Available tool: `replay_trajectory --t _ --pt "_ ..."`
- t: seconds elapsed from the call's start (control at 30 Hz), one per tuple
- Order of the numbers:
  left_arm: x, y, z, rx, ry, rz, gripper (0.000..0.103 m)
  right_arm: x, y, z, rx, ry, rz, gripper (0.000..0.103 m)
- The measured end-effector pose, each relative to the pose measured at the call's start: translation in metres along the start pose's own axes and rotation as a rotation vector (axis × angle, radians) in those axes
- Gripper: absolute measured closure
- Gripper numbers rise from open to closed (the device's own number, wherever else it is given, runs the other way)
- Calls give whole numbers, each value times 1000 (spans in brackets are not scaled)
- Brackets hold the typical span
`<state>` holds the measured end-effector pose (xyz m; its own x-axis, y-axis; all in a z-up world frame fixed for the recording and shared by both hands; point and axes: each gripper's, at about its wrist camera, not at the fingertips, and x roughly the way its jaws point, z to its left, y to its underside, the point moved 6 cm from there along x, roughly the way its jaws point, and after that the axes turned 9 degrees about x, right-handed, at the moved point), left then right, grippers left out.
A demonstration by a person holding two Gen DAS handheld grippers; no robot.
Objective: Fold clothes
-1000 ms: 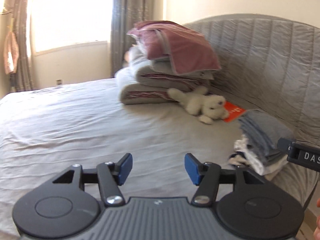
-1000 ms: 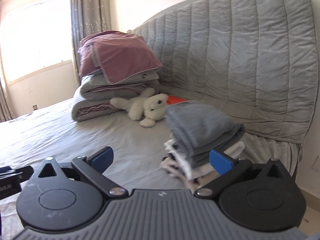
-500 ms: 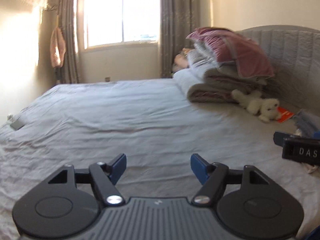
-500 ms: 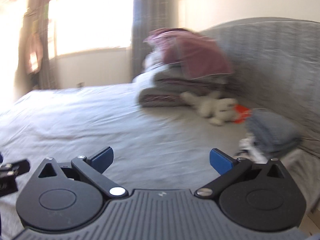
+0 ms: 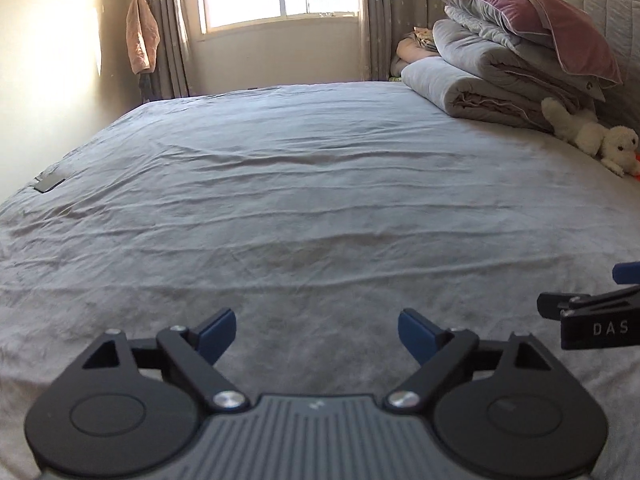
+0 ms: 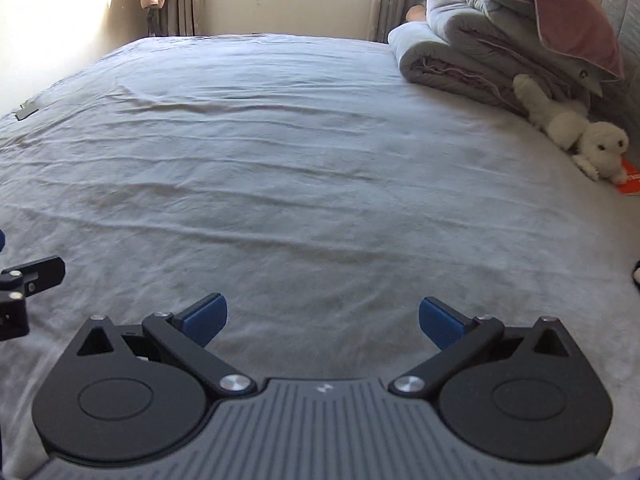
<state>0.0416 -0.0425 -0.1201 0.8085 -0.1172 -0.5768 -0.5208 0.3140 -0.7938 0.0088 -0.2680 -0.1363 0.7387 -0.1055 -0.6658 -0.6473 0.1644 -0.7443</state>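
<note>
My left gripper (image 5: 316, 334) is open and empty, low over the grey bed sheet (image 5: 300, 200). My right gripper (image 6: 322, 320) is open and empty too, beside it over the same sheet (image 6: 280, 160). The right gripper's side shows at the right edge of the left wrist view (image 5: 592, 316); the left gripper's side shows at the left edge of the right wrist view (image 6: 24, 292). No garment lies in front of either gripper. The folded clothes pile is out of both views, except a dark scrap at the right wrist view's right edge.
Rolled grey duvets with a mauve pillow (image 5: 528, 20) on top are stacked at the far right against the headboard. A white plush toy (image 6: 576, 132) lies beside them with an orange card (image 6: 630, 178). A small dark flat object (image 5: 49, 183) lies at the bed's left edge. A window is beyond.
Both grippers have swung left, away from the folded clothes pile by the headboard, to face the bare sheet. Both stayed open.
</note>
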Motion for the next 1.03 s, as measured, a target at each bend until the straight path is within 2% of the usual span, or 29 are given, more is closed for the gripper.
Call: replay_trajectory --t 0.07,0.1,0.2,0.27,0.57,1.03 --pt "14 -1 -2 -11 2 -28 2 16 1 -2 14 -8 -21 0" --pt "23 3 -4 -11 5 -14 1 23 2 -2 22 -12 -31 0" --pt "50 16 -11 -11 12 26 1 45 9 -7 100 7 -35 0" --pt "56 20 -14 2 10 34 0 46 8 -1 76 28 -59 0" --pt "55 22 -15 3 2 25 0 45 10 4 64 31 -93 0" --pt "60 22 -11 -20 12 27 0 48 10 1 75 19 -94 0"
